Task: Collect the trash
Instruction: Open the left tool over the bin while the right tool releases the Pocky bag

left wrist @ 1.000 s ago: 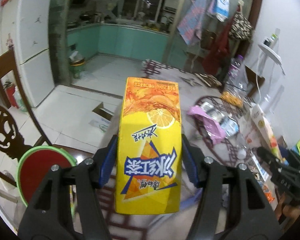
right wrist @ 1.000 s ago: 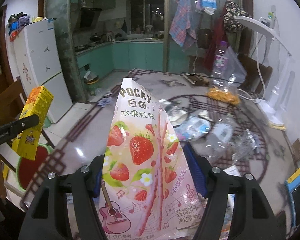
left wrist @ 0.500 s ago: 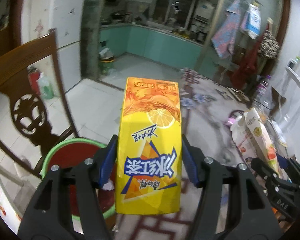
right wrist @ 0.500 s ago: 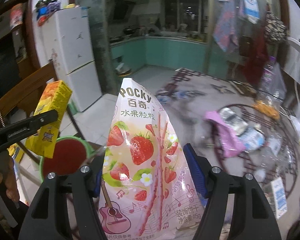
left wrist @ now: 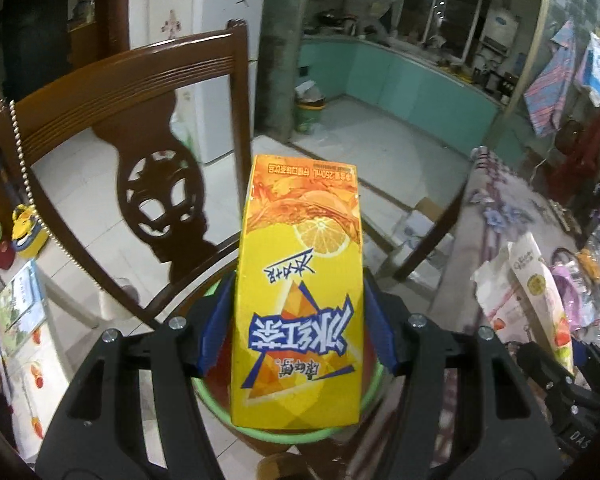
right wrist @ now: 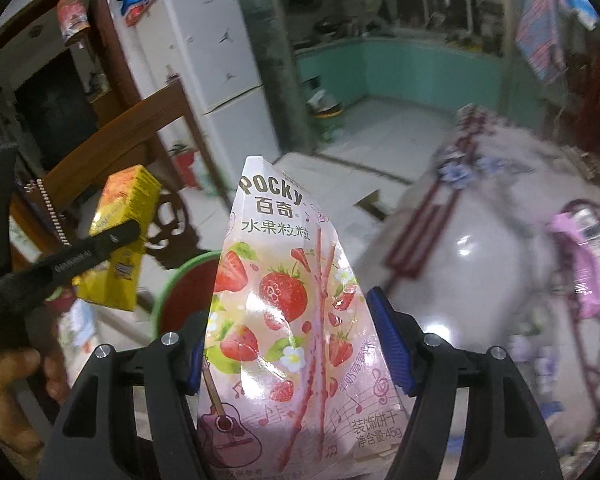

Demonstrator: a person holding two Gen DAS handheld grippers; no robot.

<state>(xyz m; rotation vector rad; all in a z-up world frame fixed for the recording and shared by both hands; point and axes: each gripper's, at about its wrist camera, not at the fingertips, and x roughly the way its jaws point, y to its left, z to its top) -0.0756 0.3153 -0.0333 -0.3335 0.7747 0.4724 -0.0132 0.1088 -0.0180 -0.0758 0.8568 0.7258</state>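
Observation:
My left gripper [left wrist: 298,322] is shut on a yellow iced-tea carton [left wrist: 300,280] and holds it right above a green-rimmed red bin [left wrist: 260,428]. The carton [right wrist: 118,236] and left gripper [right wrist: 96,248] also show in the right wrist view, above and left of the bin [right wrist: 180,292]. My right gripper [right wrist: 296,344] is shut on a pink Pocky strawberry packet [right wrist: 288,312], held just right of the bin, beside the table. The packet [left wrist: 540,292] shows at the right of the left wrist view.
A carved wooden chair [left wrist: 132,128] stands behind the bin. The round patterned table [right wrist: 480,240] at the right carries a pink wrapper [right wrist: 580,264] and other litter. A white fridge [right wrist: 204,64] and a small floor bin [left wrist: 310,110] stand farther back.
Both grippers have swung left from over the table toward the chair. The carton now hangs over the red bin, and the Pocky packet has come close beside it.

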